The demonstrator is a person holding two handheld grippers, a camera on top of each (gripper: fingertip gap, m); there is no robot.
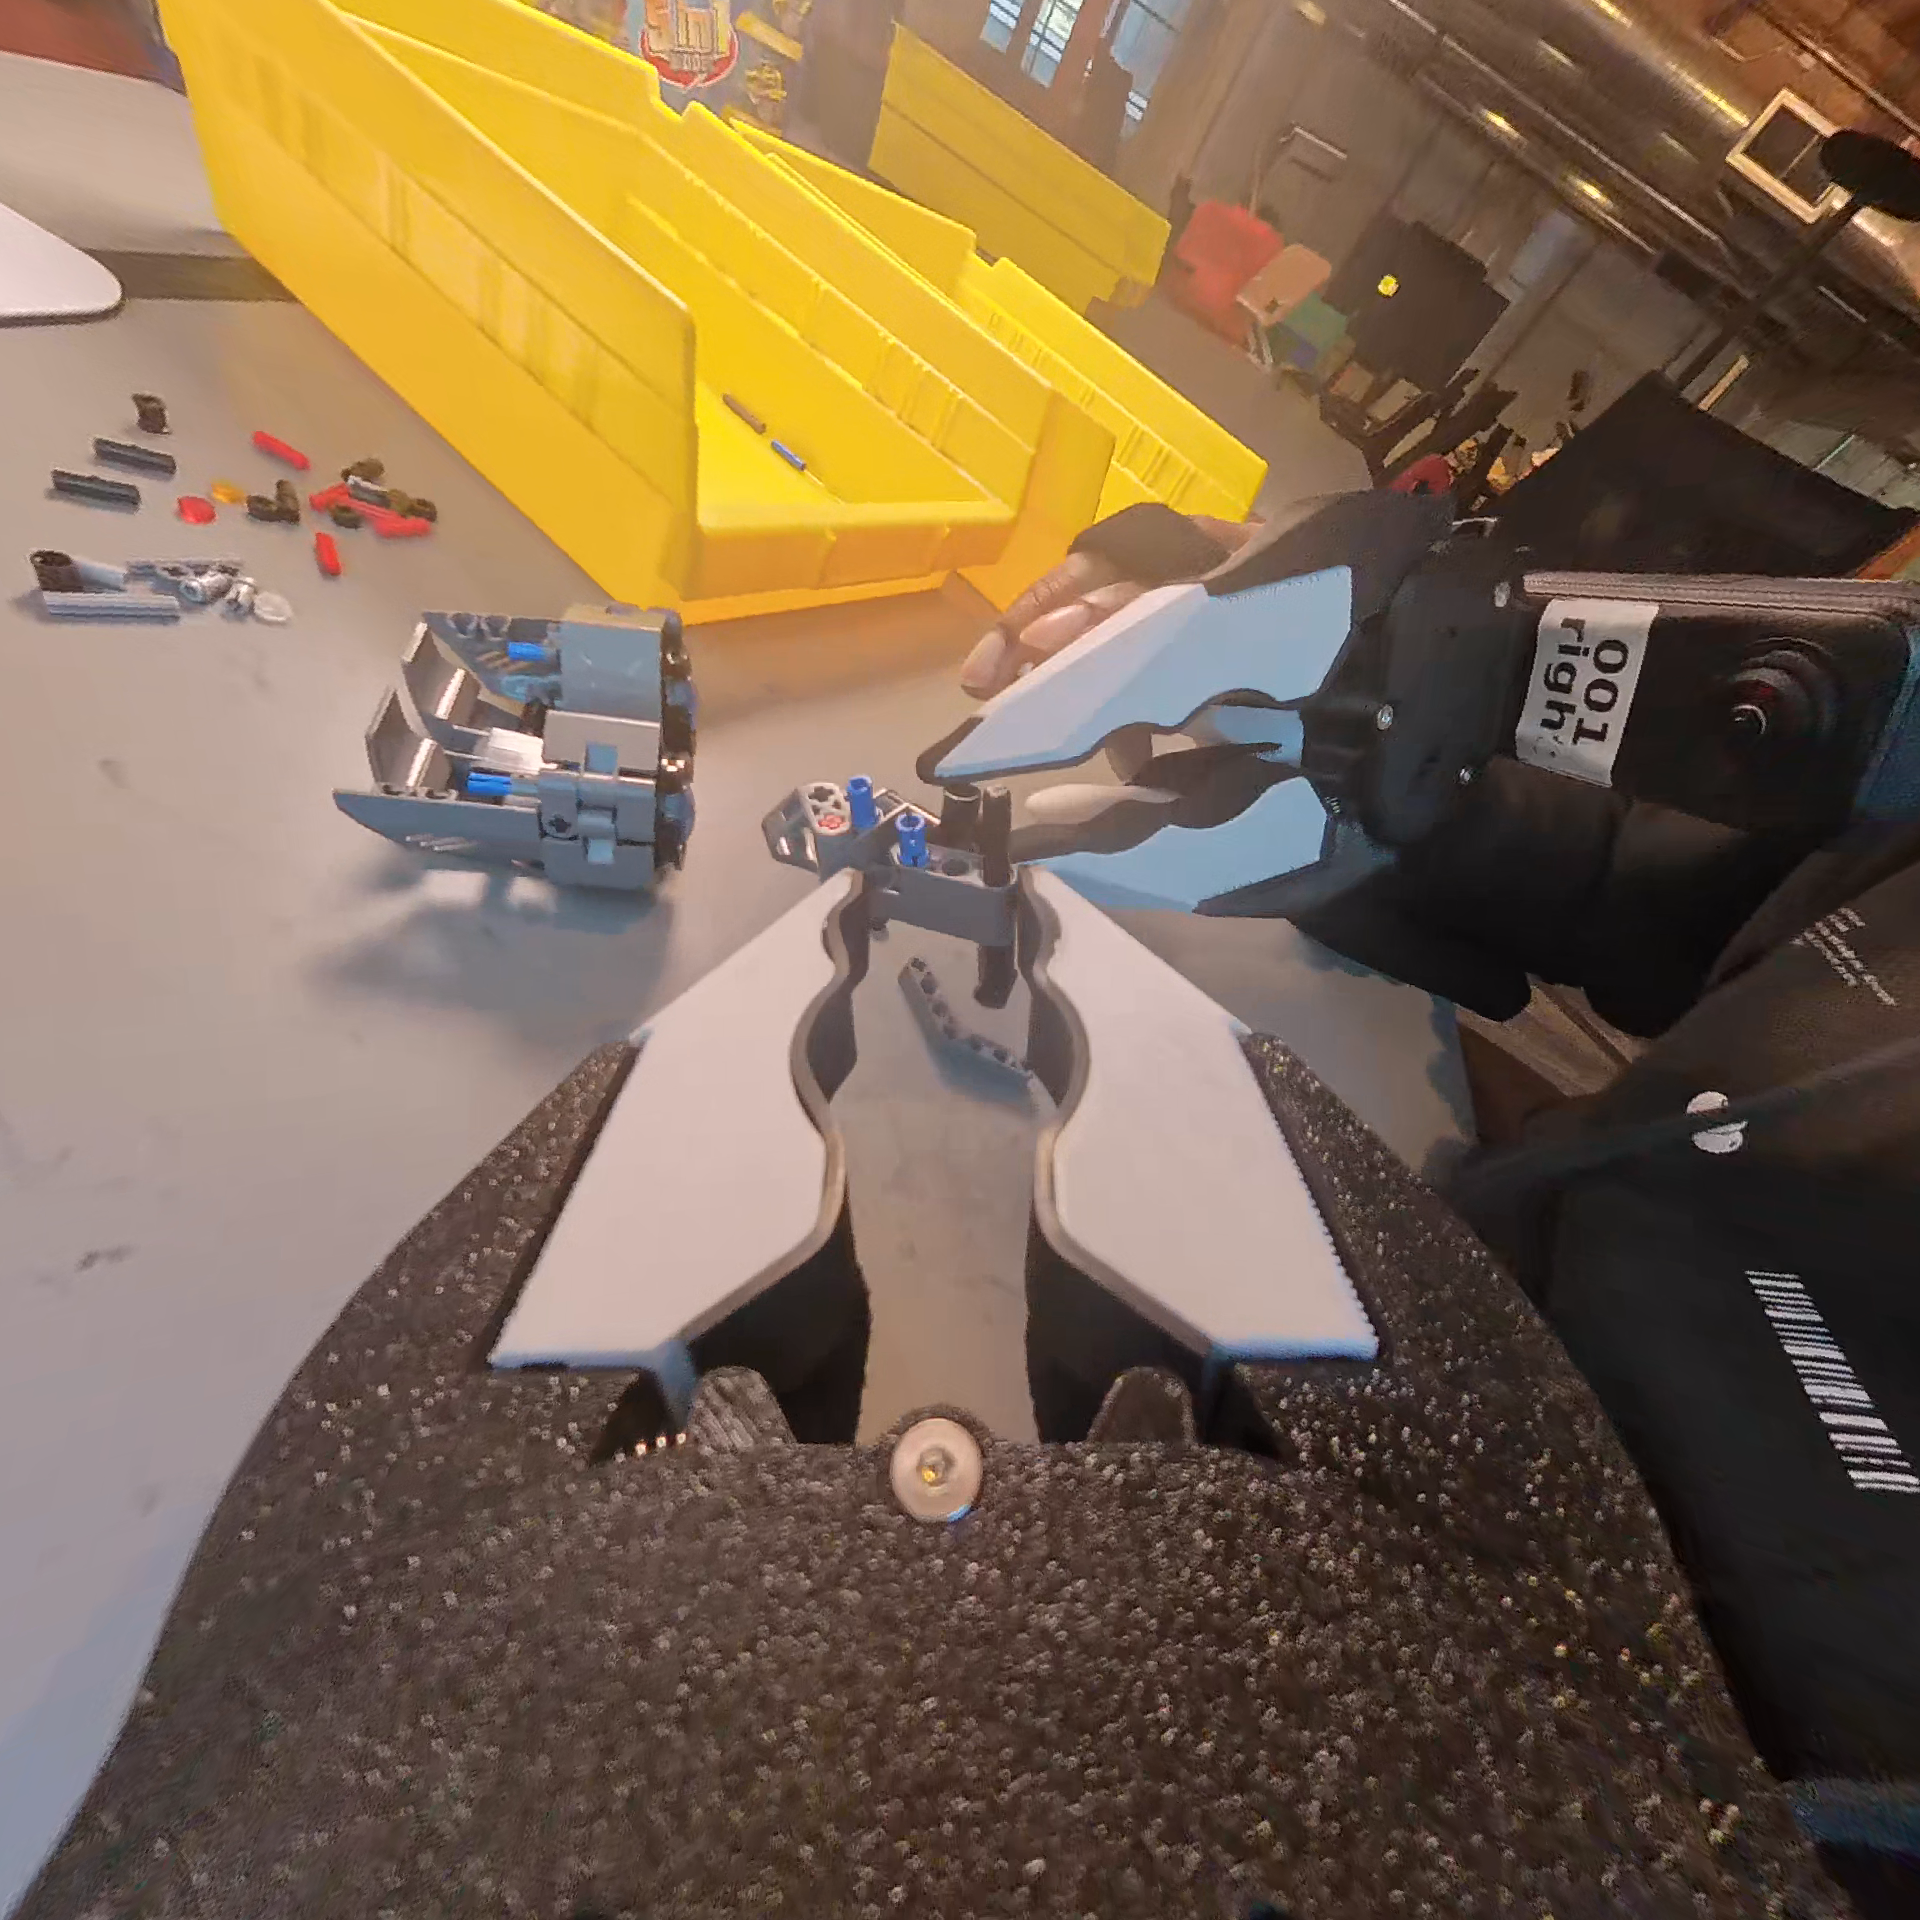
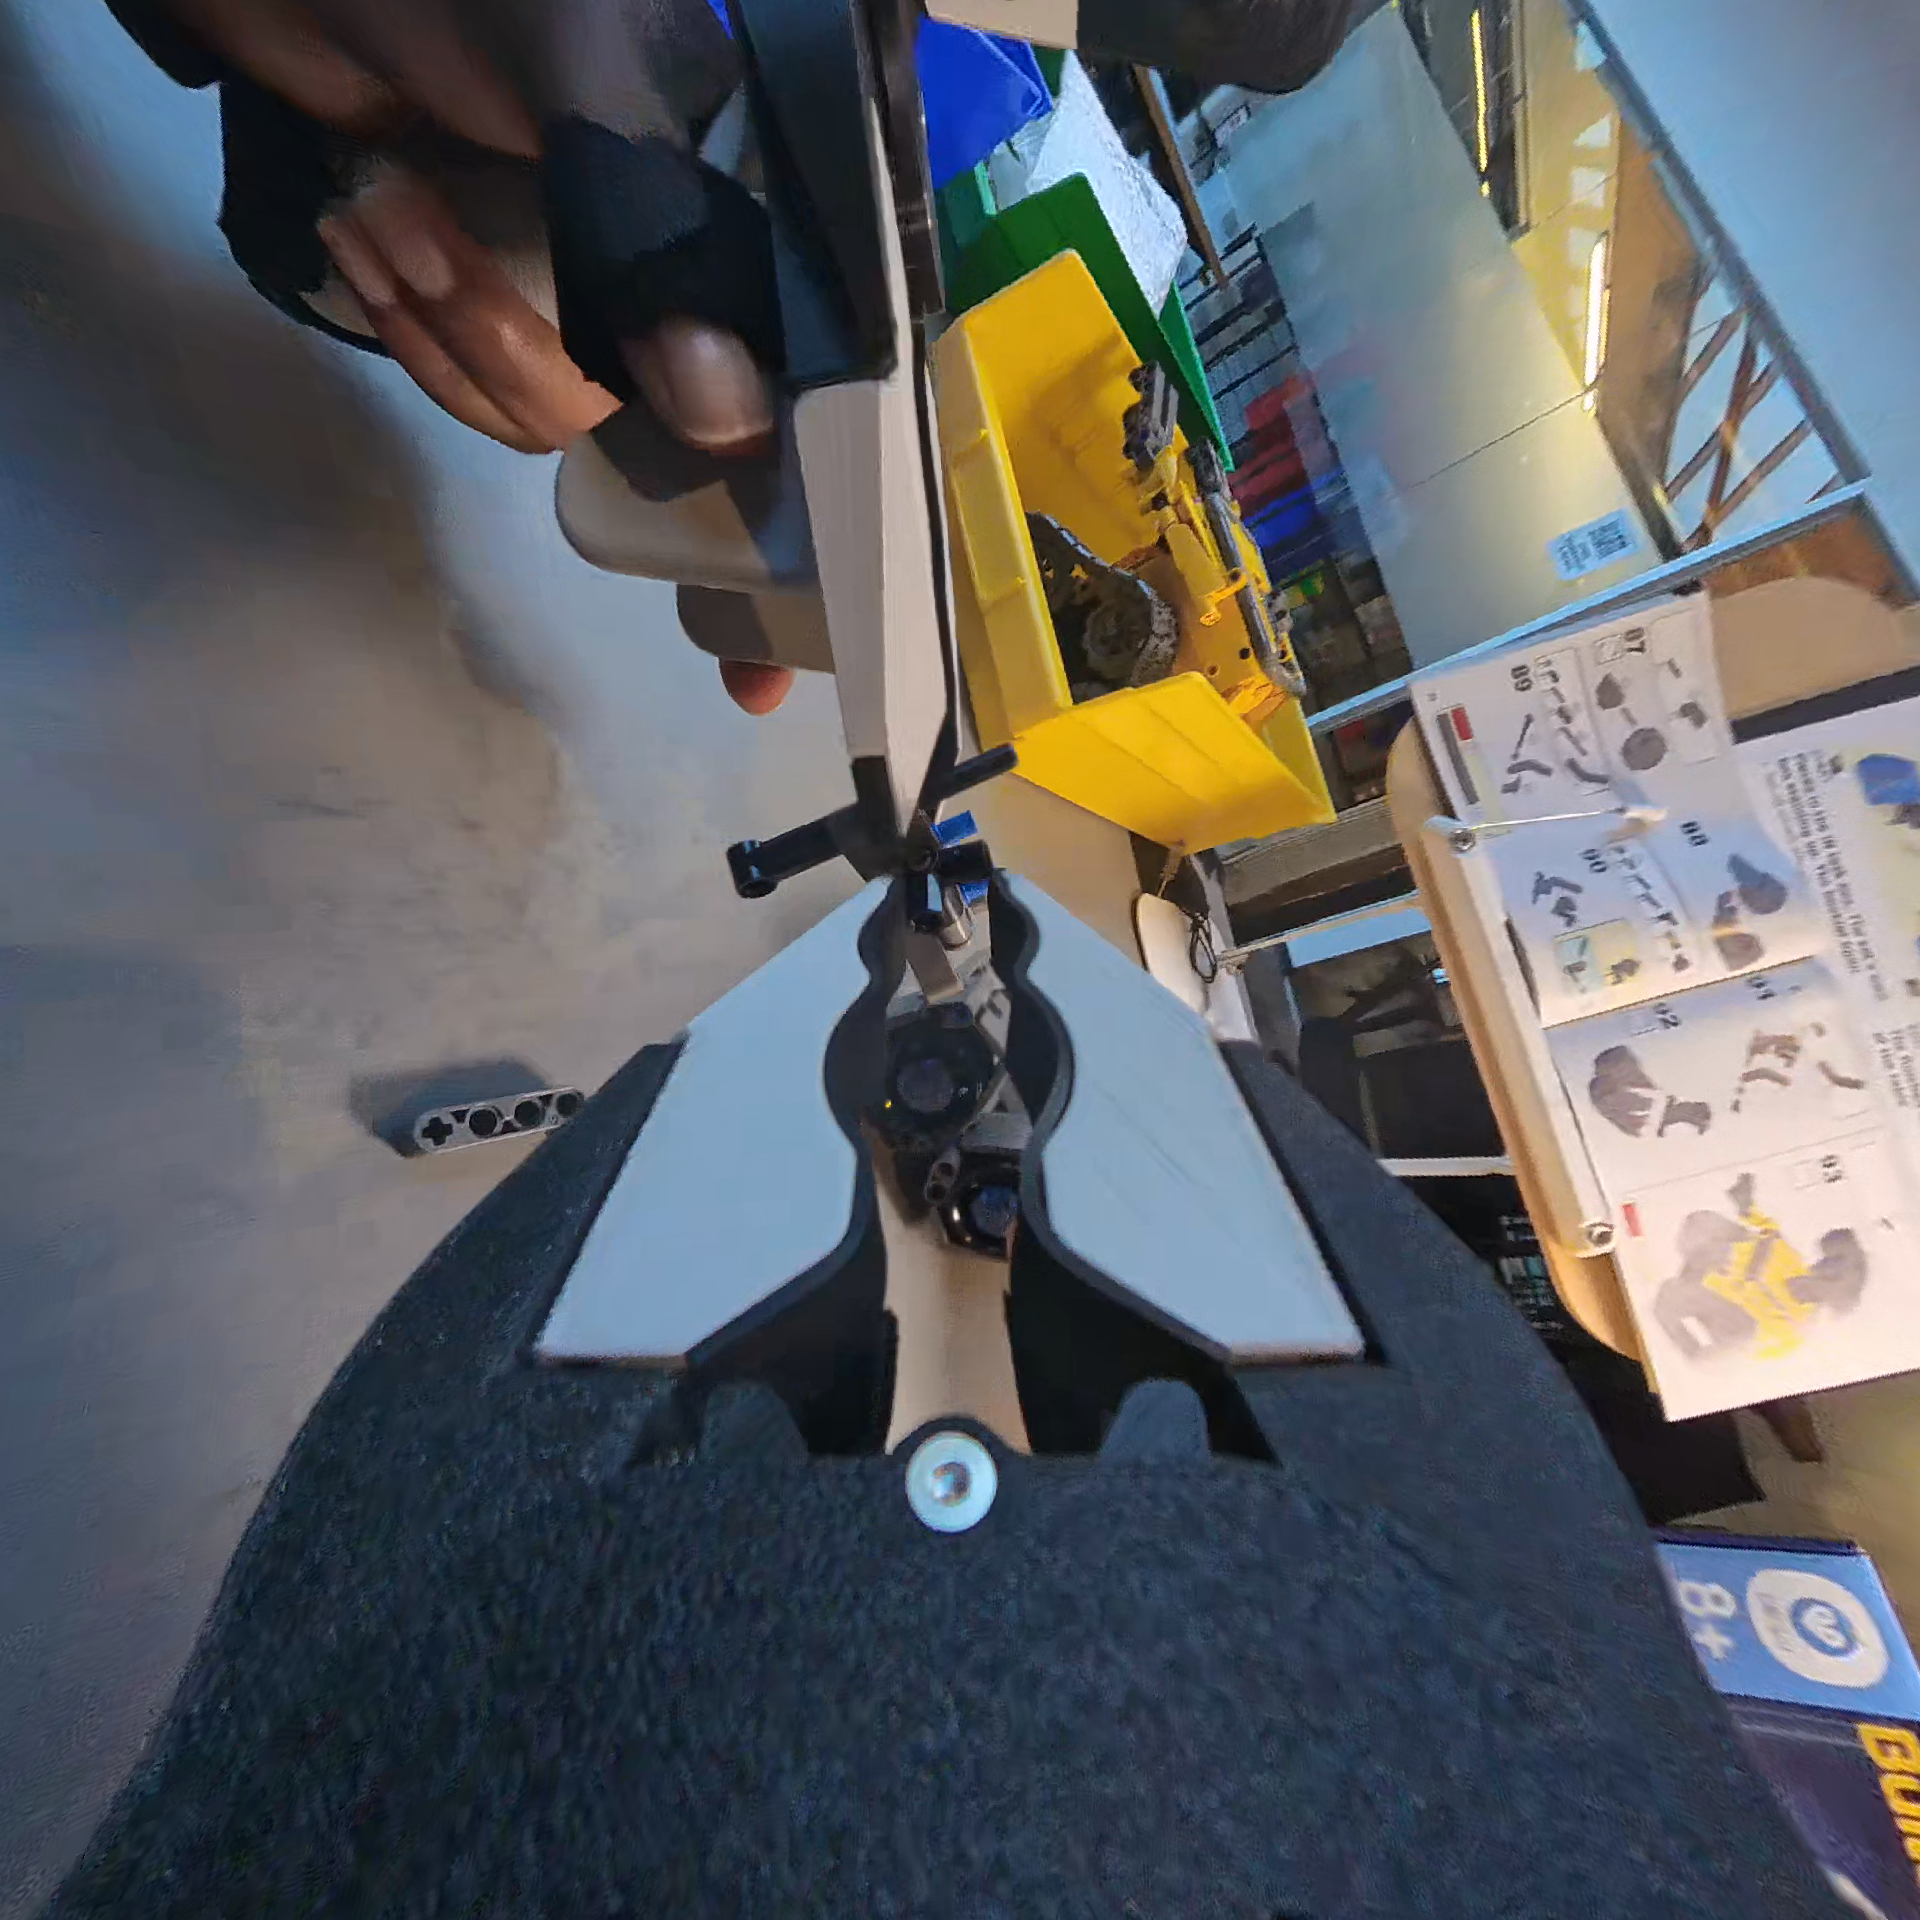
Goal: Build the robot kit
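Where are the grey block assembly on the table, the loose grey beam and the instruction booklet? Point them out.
grey block assembly (image 1: 540, 748): left wrist view, its middle.
loose grey beam (image 2: 488, 1120): right wrist view, its holed face.
instruction booklet (image 2: 1704, 997): right wrist view, open page.

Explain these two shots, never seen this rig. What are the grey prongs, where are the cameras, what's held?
No robot: a person holds two hand-held tools, each carrying a camera looking along its fingers. In the left wrist view, the left tool is shut on a small grey brick assembly with blue pins. The right tool comes in from the right with its tips at the black pegs; whether it grips is unclear. On the grey table: a larger grey model, loose parts, yellow bins. The right wrist view shows an instruction booklet.
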